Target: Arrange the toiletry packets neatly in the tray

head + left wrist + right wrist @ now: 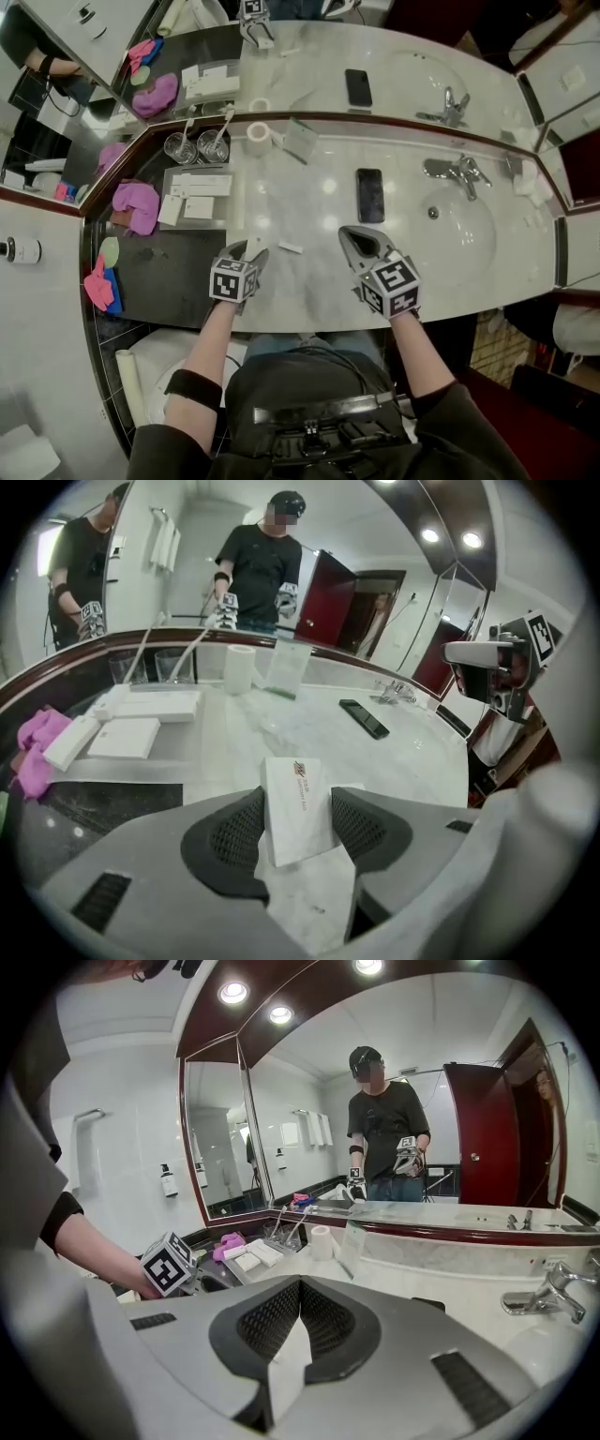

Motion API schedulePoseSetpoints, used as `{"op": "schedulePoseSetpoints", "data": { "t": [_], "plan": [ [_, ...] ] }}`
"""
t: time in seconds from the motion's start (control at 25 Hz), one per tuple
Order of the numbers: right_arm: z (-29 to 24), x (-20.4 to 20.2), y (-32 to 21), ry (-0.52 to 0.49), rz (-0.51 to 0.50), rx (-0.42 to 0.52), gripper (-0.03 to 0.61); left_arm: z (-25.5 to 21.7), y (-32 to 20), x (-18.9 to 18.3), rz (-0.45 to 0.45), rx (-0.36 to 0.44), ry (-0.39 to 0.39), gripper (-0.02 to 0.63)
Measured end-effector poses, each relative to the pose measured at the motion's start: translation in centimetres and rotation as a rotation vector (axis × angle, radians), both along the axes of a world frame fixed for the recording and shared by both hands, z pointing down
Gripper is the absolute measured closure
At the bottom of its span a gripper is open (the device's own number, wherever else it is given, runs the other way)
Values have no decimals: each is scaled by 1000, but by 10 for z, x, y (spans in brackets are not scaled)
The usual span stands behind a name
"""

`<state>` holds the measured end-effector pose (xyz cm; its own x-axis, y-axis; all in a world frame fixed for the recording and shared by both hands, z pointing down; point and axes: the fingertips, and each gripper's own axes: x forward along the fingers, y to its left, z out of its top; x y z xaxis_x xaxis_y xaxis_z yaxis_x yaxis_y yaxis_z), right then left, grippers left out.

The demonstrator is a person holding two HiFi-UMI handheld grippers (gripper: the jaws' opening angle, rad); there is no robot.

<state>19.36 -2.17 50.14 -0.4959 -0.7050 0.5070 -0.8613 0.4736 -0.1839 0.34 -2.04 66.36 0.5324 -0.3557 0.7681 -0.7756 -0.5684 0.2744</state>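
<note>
My left gripper [244, 253] is shut on a white toiletry packet [295, 803] with a small red logo, held flat between the pads just above the marble counter. To its left lies the clear tray [167, 174], which holds several white packets [197, 208]; in the left gripper view they lie at the left [124, 738]. One small white packet [291, 248] lies loose on the counter between the two grippers. My right gripper [361, 242] hovers over the counter in front of the phone, its jaws [298, 1297] shut with nothing between them.
A black phone [369, 194] lies mid-counter; the sink [450, 220] and faucet [455, 171] are to the right. Two glasses [197, 146], a toilet roll [258, 139] and a card stand [300, 141] line the mirror. A pink cloth [138, 206] sits left of the tray.
</note>
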Motion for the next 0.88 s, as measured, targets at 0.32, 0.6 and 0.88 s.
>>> {"op": "schedulePoseSetpoints", "data": {
  "t": [0.32, 0.6, 0.88],
  "plan": [
    [12, 10, 10, 21, 17, -21, 563, 35, 6, 4, 1, -91, -11, 385],
    [16, 17, 16, 32, 27, -36, 563, 57, 12, 3, 8, -113, -48, 293],
    [21, 11, 15, 32, 19, -43, 563, 48, 13, -3, 23, -71, -52, 258]
  ]
}}
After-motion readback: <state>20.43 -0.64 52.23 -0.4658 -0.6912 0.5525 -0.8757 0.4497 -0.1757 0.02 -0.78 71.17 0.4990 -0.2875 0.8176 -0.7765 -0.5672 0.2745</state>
